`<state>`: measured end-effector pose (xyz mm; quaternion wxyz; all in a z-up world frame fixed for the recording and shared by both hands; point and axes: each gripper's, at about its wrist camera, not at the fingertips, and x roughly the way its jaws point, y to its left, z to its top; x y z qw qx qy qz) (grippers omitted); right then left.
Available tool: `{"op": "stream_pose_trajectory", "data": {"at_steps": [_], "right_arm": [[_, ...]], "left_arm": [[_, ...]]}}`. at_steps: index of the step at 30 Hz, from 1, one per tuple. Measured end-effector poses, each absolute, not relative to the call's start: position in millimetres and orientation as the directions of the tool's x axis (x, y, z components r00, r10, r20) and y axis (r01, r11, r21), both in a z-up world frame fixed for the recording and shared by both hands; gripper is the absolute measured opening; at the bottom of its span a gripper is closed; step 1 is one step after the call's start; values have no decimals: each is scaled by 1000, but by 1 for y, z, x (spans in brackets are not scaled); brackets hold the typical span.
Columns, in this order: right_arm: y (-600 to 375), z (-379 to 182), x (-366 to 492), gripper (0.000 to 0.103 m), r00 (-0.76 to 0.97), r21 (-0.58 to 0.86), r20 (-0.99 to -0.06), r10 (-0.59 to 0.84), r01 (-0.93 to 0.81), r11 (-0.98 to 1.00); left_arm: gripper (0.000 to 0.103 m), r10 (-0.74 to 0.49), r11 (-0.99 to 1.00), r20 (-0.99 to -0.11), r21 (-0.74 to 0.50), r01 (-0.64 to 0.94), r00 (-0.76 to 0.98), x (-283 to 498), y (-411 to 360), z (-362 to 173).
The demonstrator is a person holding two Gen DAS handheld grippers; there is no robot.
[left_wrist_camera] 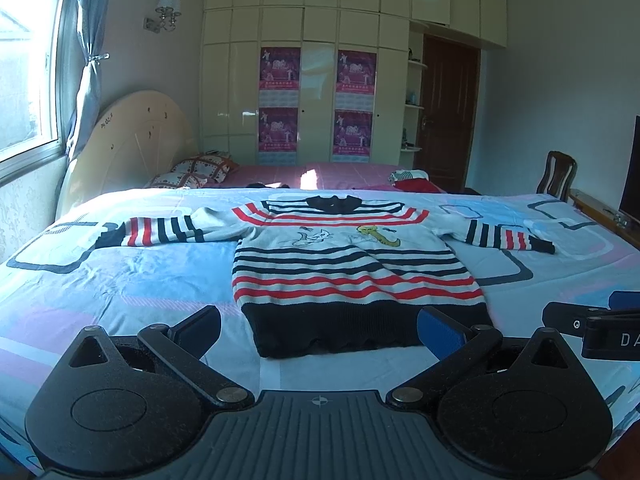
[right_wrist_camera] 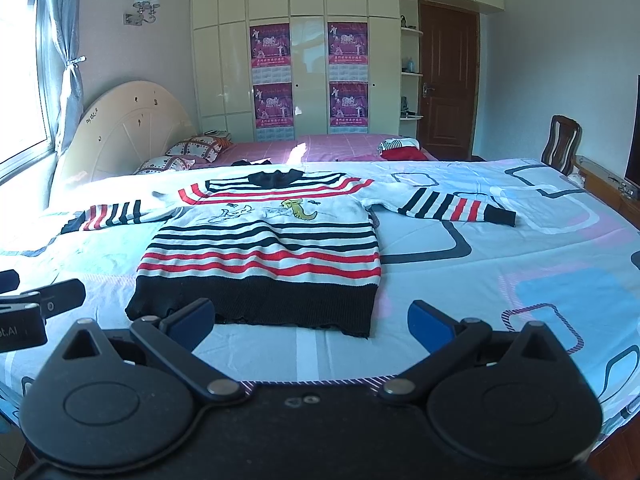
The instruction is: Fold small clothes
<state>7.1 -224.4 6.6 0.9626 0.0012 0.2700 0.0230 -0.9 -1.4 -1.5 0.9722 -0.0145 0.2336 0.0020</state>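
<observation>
we see a small striped sweater (left_wrist_camera: 352, 264) lying flat and face up on the bed (left_wrist_camera: 140, 280), on a pale blue sheet with dark rounded squares. both sleeves are spread out sideways: the one toward the window (left_wrist_camera: 160, 230) and the one toward the door side (left_wrist_camera: 508, 236). its dark collar (left_wrist_camera: 334, 202) points away from us and its wide black hem (left_wrist_camera: 372, 330) lies nearest to us. nothing on it is folded yet.

our left gripper (left_wrist_camera: 320, 330) hovers just before the hem, with its jaws spread wide. they hold nothing. one blue pad (left_wrist_camera: 436, 330) sits over the hem's near corner in the picture, but we cannot tell whether it touches the cloth. the other finger (left_wrist_camera: 196, 326) is over bare sheet beside the sweater.

our right gripper (right_wrist_camera: 312, 322) is likewise wide open and empty. in the right wrist view its left finger (right_wrist_camera: 192, 320) overlaps the black hem (right_wrist_camera: 256, 300) of the sweater (right_wrist_camera: 264, 240), and its blue pad (right_wrist_camera: 432, 324) hangs over the sheet, apart from the sweater. each gripper shows at the edge of the other's view, side by side: the right one (left_wrist_camera: 592, 324) and the left one (right_wrist_camera: 32, 308).

behind the sweater there are pillows (left_wrist_camera: 196, 170) by the headboard (left_wrist_camera: 132, 144), a bundle of red and striped clothes (left_wrist_camera: 412, 180) on the pink cover, a wardrobe (left_wrist_camera: 312, 92) with posters, and a brown door (left_wrist_camera: 448, 108).
</observation>
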Motion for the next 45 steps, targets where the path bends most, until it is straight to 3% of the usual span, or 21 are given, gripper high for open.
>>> {"op": "stream_pose_trajectory", "data": {"at_steps": [27,41,43,45], "right_arm": [[-247,8,14,103,854,11,-520,-8,16,1000],[-310,5,144,102,869,44,-493,-47,78,996],[-327,0,173,99,866,60,-498,-54,97,993],[-347,-6,204,90,856,77,-513,-66,122,990]], "left_arm": [[103,-33,999,-461,-30,21,887,29,-14,-4],[103,-30,999,-500,4,37,865,166,-62,-12],[103,-25,999,-519,14,38,855,198,-74,-20],[103,-15,999,-538,28,35,843,232,-87,-28]]}}
